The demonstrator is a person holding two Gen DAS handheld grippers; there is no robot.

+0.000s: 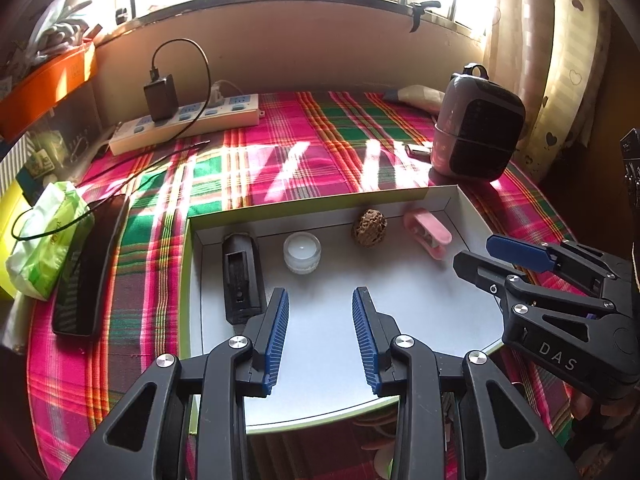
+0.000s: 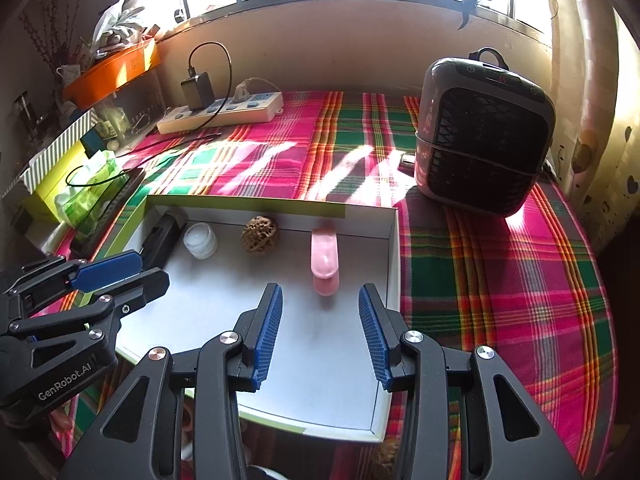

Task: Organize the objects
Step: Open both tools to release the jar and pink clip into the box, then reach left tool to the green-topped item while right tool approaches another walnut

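Note:
A shallow white box (image 1: 472, 204) (image 2: 394, 248) lies on the plaid cloth. Along its far side stand a black device (image 1: 240, 276) (image 2: 162, 240), a small white jar (image 1: 302, 252) (image 2: 200, 240), a brown walnut (image 1: 369, 227) (image 2: 259, 235) and a pink clip (image 1: 428, 234) (image 2: 325, 260). My left gripper (image 1: 320, 300) is open and empty over the box floor, near the jar. My right gripper (image 2: 320, 300) is open and empty, just short of the pink clip. Each gripper shows in the other's view, the right (image 1: 476, 258) and the left (image 2: 136, 268).
A dark heater (image 1: 476, 128) (image 2: 480, 136) stands behind the box at the right. A power strip (image 1: 188, 124) (image 2: 224, 112) with a charger lies at the back left. A phone (image 1: 88, 264) and a green tissue pack (image 1: 44, 236) lie left of the box.

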